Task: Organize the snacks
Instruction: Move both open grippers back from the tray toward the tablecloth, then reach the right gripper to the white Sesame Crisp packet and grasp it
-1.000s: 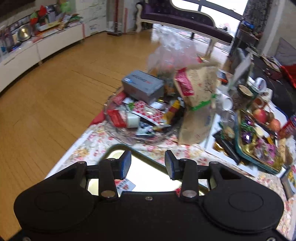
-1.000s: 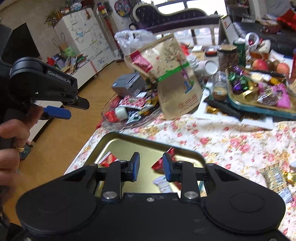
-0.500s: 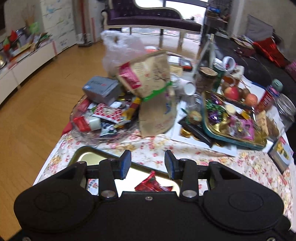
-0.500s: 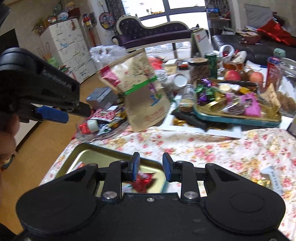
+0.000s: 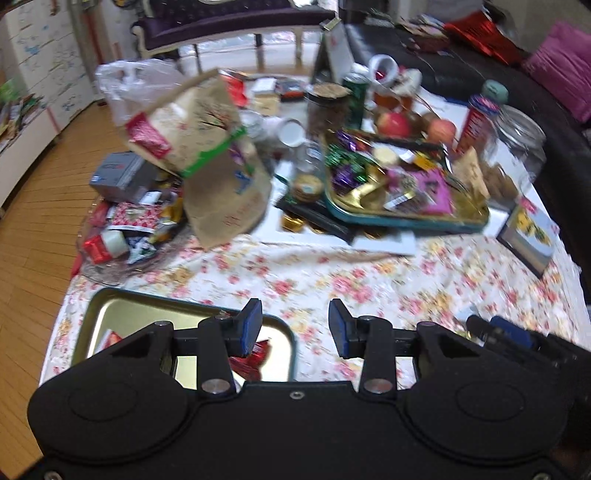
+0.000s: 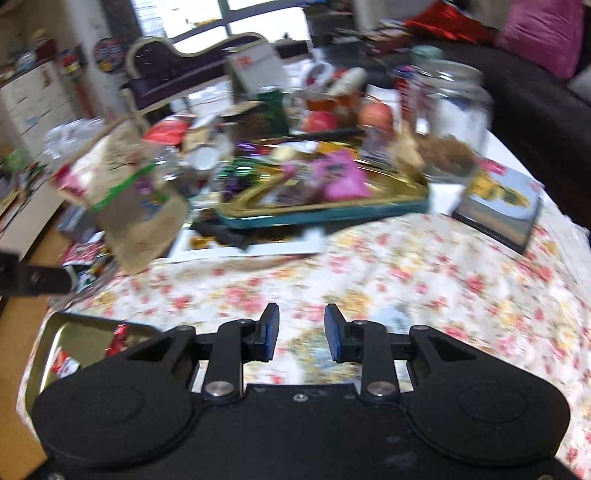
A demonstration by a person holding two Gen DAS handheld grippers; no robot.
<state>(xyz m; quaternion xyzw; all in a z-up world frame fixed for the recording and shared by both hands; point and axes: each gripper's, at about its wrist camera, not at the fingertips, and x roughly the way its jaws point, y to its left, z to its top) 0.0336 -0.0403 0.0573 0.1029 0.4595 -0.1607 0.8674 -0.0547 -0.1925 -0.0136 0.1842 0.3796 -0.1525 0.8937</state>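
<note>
The left gripper (image 5: 295,325) is spread and holds nothing; it sits low in the frame over the floral cloth (image 5: 332,273). Its left pad (image 5: 251,328) hangs above a gold tray (image 5: 122,314) at lower left, where a red wrapper (image 5: 255,360) lies. The right gripper (image 6: 301,332) is likewise released and empty over the cloth, with a blurred packet (image 6: 391,317) just past its pads. Beyond, centre frame, a teal-rimmed tray (image 5: 406,218) is heaped with sweets. At upper left a kraft bag (image 5: 218,162) leans over a glass dish (image 5: 110,266) of snacks. A purple sofa (image 5: 229,22) and wood floor (image 5: 33,206) fill the room's edges. No writing is legible.
</note>
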